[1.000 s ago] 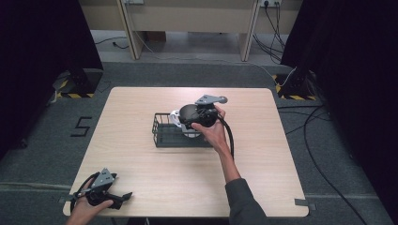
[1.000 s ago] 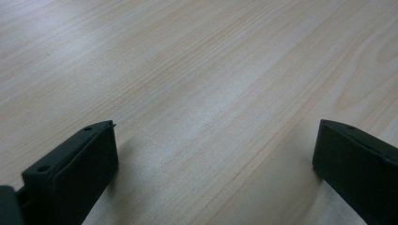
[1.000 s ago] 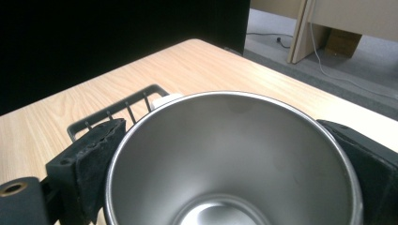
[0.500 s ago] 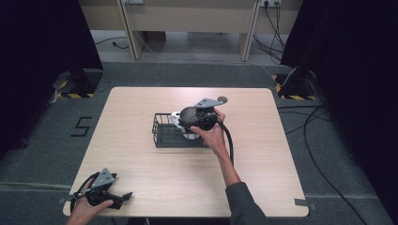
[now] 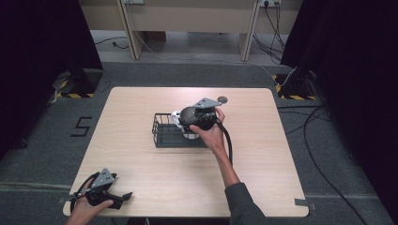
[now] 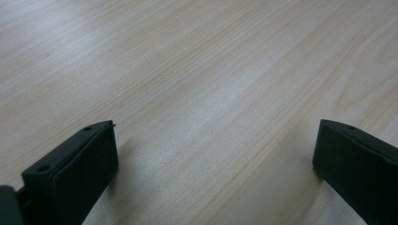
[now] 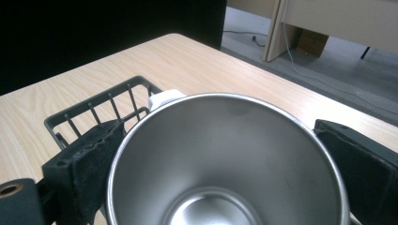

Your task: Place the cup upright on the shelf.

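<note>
A shiny steel cup [image 7: 225, 168] sits between the jaws of my right gripper [image 7: 220, 136], its mouth facing the camera. Both pads press against its rim. In the high view the right gripper [image 5: 190, 123] hangs over the right end of a black wire basket [image 5: 162, 136] near the middle of the table. Something white [image 7: 164, 97] peeks out behind the cup, at the basket's edge [image 7: 94, 110]. My left gripper [image 5: 123, 197] rests at the table's near left corner. Its jaws stand wide apart over bare wood [image 6: 216, 145].
The light wooden table [image 5: 263, 159] has free room to the right and in front of the basket. A small dark round thing [image 5: 222, 99] lies near the far edge. Cables run over the floor at right, and dark curtains close both sides.
</note>
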Motion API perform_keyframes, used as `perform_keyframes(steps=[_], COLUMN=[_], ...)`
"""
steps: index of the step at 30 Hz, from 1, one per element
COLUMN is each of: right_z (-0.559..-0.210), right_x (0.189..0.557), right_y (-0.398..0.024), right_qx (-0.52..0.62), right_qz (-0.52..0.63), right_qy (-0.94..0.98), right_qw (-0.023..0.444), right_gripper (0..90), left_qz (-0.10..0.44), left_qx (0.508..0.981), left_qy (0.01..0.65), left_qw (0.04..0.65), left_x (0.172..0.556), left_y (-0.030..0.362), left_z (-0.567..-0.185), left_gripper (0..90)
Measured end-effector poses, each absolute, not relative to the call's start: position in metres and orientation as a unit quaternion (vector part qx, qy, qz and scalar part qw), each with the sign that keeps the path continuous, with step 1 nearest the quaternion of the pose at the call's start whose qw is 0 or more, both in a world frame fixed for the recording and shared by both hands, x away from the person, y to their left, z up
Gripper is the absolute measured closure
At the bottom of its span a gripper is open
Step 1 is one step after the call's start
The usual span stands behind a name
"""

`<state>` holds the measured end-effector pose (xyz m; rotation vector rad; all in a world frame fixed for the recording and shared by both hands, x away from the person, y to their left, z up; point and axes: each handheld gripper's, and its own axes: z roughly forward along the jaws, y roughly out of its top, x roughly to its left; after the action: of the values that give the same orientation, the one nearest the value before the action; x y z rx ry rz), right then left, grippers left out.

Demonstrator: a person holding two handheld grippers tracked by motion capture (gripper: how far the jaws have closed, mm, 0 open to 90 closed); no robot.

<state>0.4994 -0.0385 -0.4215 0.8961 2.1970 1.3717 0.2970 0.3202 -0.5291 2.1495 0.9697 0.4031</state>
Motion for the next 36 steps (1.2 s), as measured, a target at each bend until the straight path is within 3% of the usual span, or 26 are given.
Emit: perform_keyframes(steps=[6,9,11,14,16,36], right_z=[-0.413,-0.405,-0.4,-0.395,-0.394,-0.393], right_x=[0.495,0.493,0.491,0.489,0.487,0.467], right_y=[-0.036,-0.038,-0.039,-0.042,-0.043,-0.058], right_qx=[0.312,0.312,0.315,0.316,0.32,0.321], right_qz=[0.496,0.521,0.524,0.53,0.532,0.539], right_qy=[0.776,0.76,0.756,0.753,0.75,0.749], right_qw=[0.232,0.232,0.233,0.23,0.23,0.214], right_gripper=[6.2,19.4,9.7,17.3,13.1,15.7], left_qz=[0.157,0.157,0.157,0.156,0.157,0.157], left_qx=[0.836,0.836,0.836,0.836,0.836,0.836], left_qy=[0.377,0.377,0.377,0.377,0.377,0.378], left_qw=[0.366,0.366,0.366,0.366,0.366,0.366], left_x=[0.297,0.297,0.297,0.297,0.297,0.297], left_y=[0.32,0.32,0.32,0.32,0.32,0.32], left_z=[-0.529,-0.529,-0.529,-0.529,-0.529,-0.529], left_gripper=[0.0,0.0,0.0,0.0,0.0,0.0])
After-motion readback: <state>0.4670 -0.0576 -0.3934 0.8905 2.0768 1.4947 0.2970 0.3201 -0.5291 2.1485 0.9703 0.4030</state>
